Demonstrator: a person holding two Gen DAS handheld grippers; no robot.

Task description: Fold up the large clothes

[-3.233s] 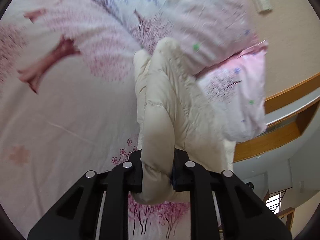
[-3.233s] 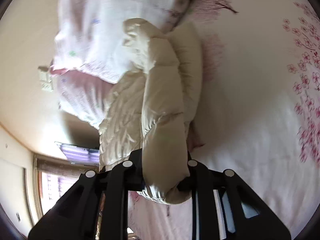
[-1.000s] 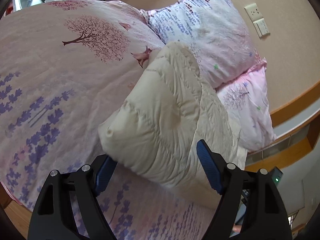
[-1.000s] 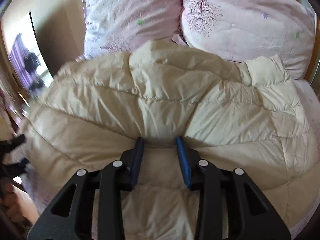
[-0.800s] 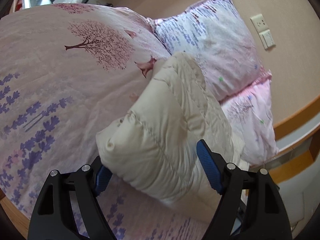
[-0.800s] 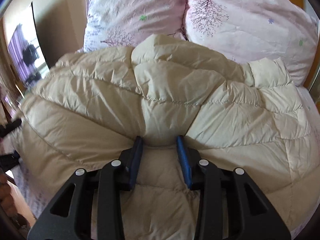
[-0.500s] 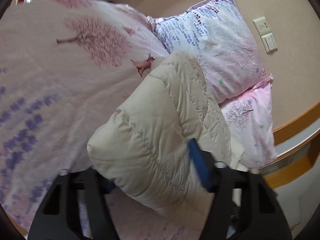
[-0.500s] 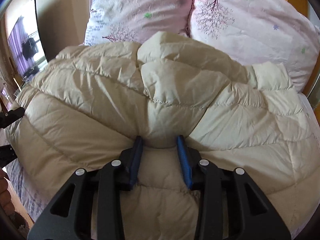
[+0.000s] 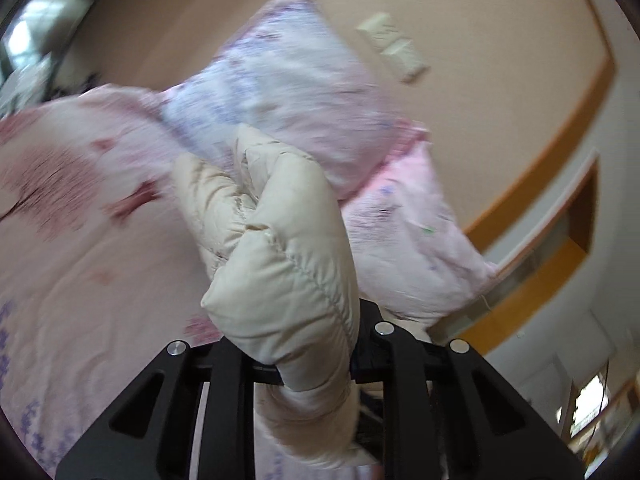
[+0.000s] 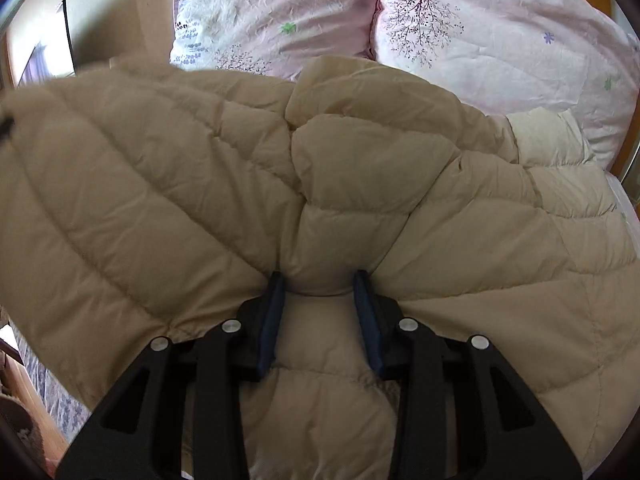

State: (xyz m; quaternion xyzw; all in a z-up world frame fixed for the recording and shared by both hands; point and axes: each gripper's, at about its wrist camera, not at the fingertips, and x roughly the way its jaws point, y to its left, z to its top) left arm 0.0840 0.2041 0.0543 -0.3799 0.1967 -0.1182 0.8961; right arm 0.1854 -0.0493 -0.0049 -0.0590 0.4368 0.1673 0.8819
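Note:
A cream quilted down jacket (image 10: 160, 184) lies spread over the bed in the right wrist view. My right gripper (image 10: 319, 284) is shut on a pinched fold of it at the near middle. In the left wrist view my left gripper (image 9: 312, 352) is shut on a thick bunched corner of the same jacket (image 9: 280, 248), held up above the pink bedspread (image 9: 80, 240). The view is motion-blurred.
Two pink floral pillows (image 10: 500, 40) (image 10: 272, 12) lean against the headboard wall behind the jacket; they also show in the left wrist view (image 9: 288, 92). A wall socket (image 9: 394, 52) is above them. A wooden bed frame edge (image 9: 528, 280) runs at the right.
My left gripper was open around the jacket's corner; it has now shut on it and lifted it. The right gripper stays shut on its fold, a little nearer the pillows.

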